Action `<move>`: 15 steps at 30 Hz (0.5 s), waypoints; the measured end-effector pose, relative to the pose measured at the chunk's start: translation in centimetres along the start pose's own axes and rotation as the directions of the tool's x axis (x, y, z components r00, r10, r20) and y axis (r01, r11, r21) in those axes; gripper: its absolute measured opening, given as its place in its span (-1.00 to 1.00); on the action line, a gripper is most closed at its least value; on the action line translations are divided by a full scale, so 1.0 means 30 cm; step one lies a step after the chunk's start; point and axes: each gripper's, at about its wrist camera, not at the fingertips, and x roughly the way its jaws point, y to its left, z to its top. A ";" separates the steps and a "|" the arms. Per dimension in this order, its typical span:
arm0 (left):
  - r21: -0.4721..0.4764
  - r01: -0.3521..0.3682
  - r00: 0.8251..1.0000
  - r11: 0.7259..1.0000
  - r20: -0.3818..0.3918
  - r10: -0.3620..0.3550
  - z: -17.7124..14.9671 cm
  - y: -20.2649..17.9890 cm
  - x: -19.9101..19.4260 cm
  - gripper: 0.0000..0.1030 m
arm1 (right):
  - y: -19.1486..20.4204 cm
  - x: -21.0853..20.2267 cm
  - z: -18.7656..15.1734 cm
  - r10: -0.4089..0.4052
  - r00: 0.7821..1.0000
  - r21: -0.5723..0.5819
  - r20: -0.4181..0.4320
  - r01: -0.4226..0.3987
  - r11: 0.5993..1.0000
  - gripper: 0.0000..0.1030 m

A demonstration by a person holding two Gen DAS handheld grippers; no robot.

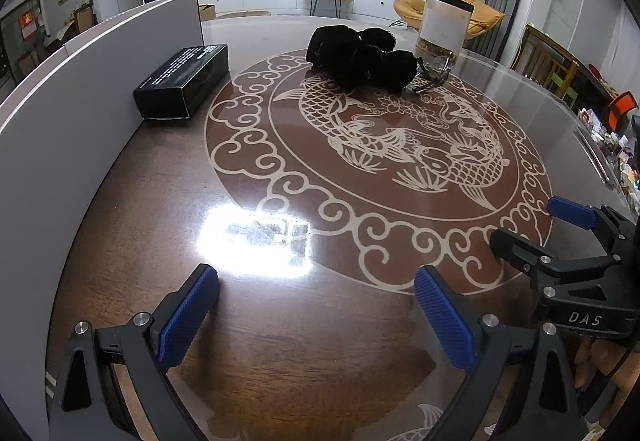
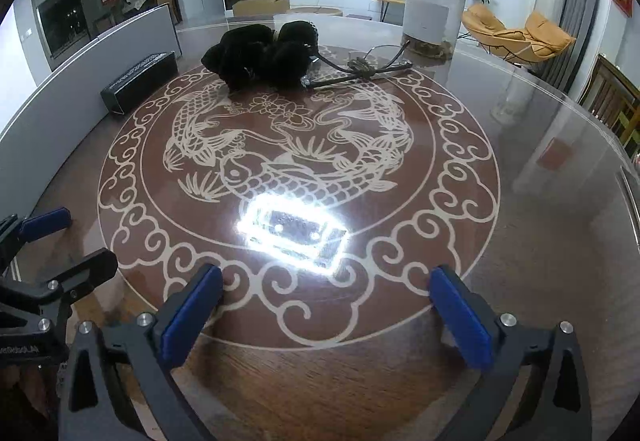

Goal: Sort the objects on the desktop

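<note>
A black rectangular box (image 1: 182, 81) lies at the left by a grey panel. A black fuzzy bundle (image 1: 360, 57) sits at the far side of the round table (image 1: 280, 361), with a pair of glasses (image 1: 434, 75) right beside it and a tall clear canister (image 1: 444, 29) behind them. My left gripper (image 1: 318, 305) hovers open over the near part of the table, nothing between its blue pads. My right gripper (image 2: 326, 309) is open wide too and holds nothing. In the right wrist view the bundle (image 2: 260, 57), glasses (image 2: 360, 71), canister (image 2: 434, 13) and box (image 2: 140, 81) are all far ahead.
A curved grey panel (image 1: 80, 121) stands along the table's left edge. A bright lamp glare (image 2: 292, 233) lies on the glass top just ahead of the right gripper. Wooden chairs (image 1: 548, 57) stand at the right beyond the rim. The grippers hang side by side, left gripper (image 2: 76, 241) beside right gripper (image 1: 536, 227).
</note>
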 end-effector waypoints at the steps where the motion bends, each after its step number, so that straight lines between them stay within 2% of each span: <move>1: 0.005 -0.004 1.000 1.000 -0.002 0.004 0.000 -0.004 0.002 0.98 | 0.001 0.001 0.000 0.000 1.000 0.000 0.000 0.000 1.000 1.00; 5: 0.039 -0.033 0.999 0.999 -0.020 0.033 0.001 -0.028 0.017 1.00 | 0.000 0.000 0.000 0.000 1.000 0.000 0.000 0.000 1.000 1.00; 15: 0.043 -0.030 0.999 0.999 -0.020 0.031 0.001 -0.028 0.017 1.00 | 0.001 0.001 0.000 -0.001 1.000 -0.001 0.000 0.001 1.000 1.00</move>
